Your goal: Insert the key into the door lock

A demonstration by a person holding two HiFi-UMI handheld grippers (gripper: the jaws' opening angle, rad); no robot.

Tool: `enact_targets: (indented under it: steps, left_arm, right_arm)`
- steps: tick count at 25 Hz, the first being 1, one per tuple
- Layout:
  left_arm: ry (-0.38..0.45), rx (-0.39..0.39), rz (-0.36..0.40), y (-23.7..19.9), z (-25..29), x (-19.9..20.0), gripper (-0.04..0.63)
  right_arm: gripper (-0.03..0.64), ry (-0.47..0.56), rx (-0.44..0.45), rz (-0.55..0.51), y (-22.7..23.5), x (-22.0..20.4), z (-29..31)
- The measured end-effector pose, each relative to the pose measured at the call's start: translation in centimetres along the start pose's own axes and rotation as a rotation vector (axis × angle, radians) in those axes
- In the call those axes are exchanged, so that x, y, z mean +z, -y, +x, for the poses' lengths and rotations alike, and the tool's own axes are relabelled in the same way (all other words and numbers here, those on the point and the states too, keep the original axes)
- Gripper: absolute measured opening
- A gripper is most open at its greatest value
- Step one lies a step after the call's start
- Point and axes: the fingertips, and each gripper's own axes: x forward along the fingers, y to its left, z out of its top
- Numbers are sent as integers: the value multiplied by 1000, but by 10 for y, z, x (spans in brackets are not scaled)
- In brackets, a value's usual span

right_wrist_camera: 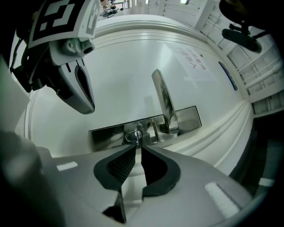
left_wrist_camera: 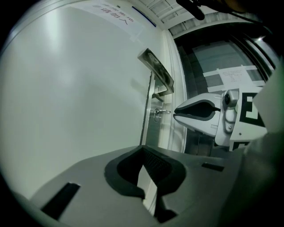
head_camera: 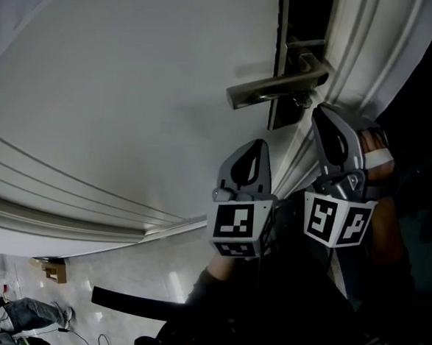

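A white door (head_camera: 119,87) carries a metal lever handle (head_camera: 277,87) on a steel lock plate (right_wrist_camera: 111,133). A small key (right_wrist_camera: 136,135) with a ring sticks out of the lock below the handle and also shows in the left gripper view as the key (left_wrist_camera: 160,111). My right gripper (right_wrist_camera: 138,146) has its narrow jaws closed on the key's head, right at the lock. In the head view the right gripper (head_camera: 320,110) points up at the lock. My left gripper (head_camera: 261,145) hangs lower and to the left, shut and holding nothing, away from the handle.
The white door frame moulding (head_camera: 357,60) runs beside the lock edge. The person's dark sleeves fill the lower head view. A tiled floor (head_camera: 120,272) with a small box (head_camera: 54,269) lies below. A paper notice (right_wrist_camera: 193,62) is stuck on the door.
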Motion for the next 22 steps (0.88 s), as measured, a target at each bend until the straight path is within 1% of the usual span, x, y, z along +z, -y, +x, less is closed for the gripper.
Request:
enact_targets:
  steps: [2,4,6,11,15,18,22]
  left_arm:
    - [1,2,0,0,-1,1,0]
    - [2,2,-2,1,-1,1,0]
    - [1,1,-2,2,-1,1,0]
    - [-11,-10,3,9,-1,-1,0]
    - [-26,-23,8,16,0,-6,0]
    - [-40,-24,11,17,0,-12,0]
    - [-47,-33,3,17,0,-18,0]
  right_arm:
    - [40,-9,22,67,-3,-5,-3]
    - [40,-10,41,156,-6,-9,-6]
    - [38,-3,64,271,-8,-12,-11]
    - [14,37,131,615,-18,-19,-17]
    - [2,25,159,811,-31,-28,-21]
    - [2,21,191,931,-46,-30,-23]
    - [2,23,216,1006,-61,-30,-26]
